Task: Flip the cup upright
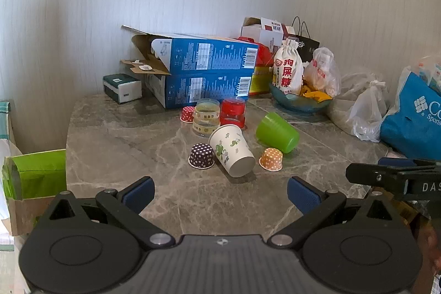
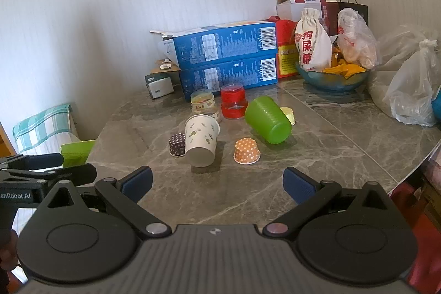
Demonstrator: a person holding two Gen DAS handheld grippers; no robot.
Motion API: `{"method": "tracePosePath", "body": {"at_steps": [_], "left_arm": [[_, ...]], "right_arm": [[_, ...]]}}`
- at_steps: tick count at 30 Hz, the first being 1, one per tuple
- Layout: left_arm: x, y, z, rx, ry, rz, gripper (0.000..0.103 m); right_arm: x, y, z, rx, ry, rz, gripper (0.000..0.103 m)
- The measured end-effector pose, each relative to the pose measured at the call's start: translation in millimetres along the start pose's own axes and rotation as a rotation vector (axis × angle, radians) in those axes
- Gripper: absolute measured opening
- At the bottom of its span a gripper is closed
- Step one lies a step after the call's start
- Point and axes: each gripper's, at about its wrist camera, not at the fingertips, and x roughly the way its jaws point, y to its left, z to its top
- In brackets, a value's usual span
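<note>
Paper cup on its side mid-surface, base toward near edge, green cup tipped just beside. Light, thin-walled, crushable, likely to roll; best pinched gently across wall near rim. Left gripper and right gripper fingers spread wide, empty, short of near edge.
</note>
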Motion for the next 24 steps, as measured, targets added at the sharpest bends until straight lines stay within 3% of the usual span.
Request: {"method": "tracePosePath", "body": {"at_steps": [24], "left_arm": [[3.6,3.0,0.6,-0.002,0.007,-0.001,0.103]], "right_arm": [[2.3,0.5,-1.3,0.006,0.007,-0.004,0.102]]}}
